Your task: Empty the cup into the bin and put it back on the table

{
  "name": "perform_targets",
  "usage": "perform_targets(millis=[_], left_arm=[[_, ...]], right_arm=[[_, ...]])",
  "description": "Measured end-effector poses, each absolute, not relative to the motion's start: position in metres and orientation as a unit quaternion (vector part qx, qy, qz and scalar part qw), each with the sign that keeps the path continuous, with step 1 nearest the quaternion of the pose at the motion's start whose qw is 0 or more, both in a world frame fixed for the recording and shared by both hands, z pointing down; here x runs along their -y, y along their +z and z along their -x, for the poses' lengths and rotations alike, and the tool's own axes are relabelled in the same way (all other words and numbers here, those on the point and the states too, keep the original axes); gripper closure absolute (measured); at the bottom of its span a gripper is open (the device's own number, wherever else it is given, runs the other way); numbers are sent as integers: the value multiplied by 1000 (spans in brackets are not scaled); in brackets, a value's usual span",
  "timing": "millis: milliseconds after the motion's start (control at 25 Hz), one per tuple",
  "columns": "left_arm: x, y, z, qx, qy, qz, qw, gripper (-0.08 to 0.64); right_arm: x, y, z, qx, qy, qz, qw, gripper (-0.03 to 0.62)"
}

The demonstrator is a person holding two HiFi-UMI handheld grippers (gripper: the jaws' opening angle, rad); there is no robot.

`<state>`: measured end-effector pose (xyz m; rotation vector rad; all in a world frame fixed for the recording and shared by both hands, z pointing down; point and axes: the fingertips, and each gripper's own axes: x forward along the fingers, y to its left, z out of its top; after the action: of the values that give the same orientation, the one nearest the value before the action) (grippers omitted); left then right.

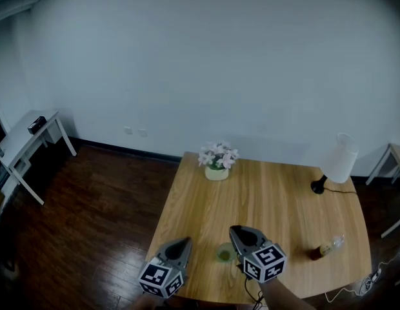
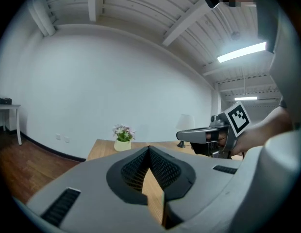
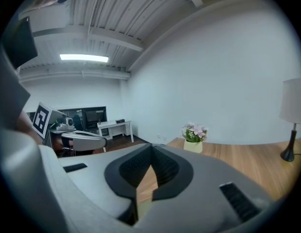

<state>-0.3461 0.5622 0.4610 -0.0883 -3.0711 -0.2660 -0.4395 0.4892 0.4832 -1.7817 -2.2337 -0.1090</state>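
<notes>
Head view: small green cup (image 1: 224, 253) sits on the wooden tabletop (image 1: 271, 199) between left tool (image 1: 185, 242) and right tool (image 1: 235, 230), both pressed together and empty, so I'd spread the right one before squeezing it gently.

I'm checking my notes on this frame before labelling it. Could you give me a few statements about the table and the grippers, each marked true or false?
1. The cup stands on the table. True.
2. The right gripper holds the cup. False: its fingers are shut on nothing, and the cup sits beside it.
3. The lamp lies on its side. False: it stands upright.
4. The flower pot stands near the table's far edge. True.
</notes>
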Motion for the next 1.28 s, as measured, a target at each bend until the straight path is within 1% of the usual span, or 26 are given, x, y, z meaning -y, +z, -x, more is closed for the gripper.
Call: perform_targets(millis=[160,200,320,480,640,720,760,800,840,1000,1280], left_arm=[[-566,474,349,993,-107,27,33,555],[-567,476,350,993,-108,27,36,555],[-570,484,350,992,-112,31,42,555],[-573,491,346,991,-121,38,46,555],[-574,499,343,989,-133,45,51,555],[-572,503,344,989,-133,45,55,555],[-570,505,345,989,-132,44,57,555],[-568,507,347,989,-130,42,60,555],[-567,509,348,989,-127,41,64,555],[-562,513,350,989,-122,39,71,555],[-555,524,348,987,-126,43,85,555]], right_arm=[[-501,498,447,767,-39,623,150,592],[-504,502,448,762,-40,627,155,582],[-512,520,445,748,-62,638,170,444],[-513,549,438,734,-95,644,195,307],[-510,580,436,724,-120,641,223,209],[-508,595,433,716,-133,642,239,202],[-507,604,432,711,-139,642,251,180],[-505,613,430,706,-144,642,262,122],[-503,620,429,703,-148,641,272,112],[-499,641,424,692,-168,640,289,112],[-495,666,416,676,-206,645,290,112]])
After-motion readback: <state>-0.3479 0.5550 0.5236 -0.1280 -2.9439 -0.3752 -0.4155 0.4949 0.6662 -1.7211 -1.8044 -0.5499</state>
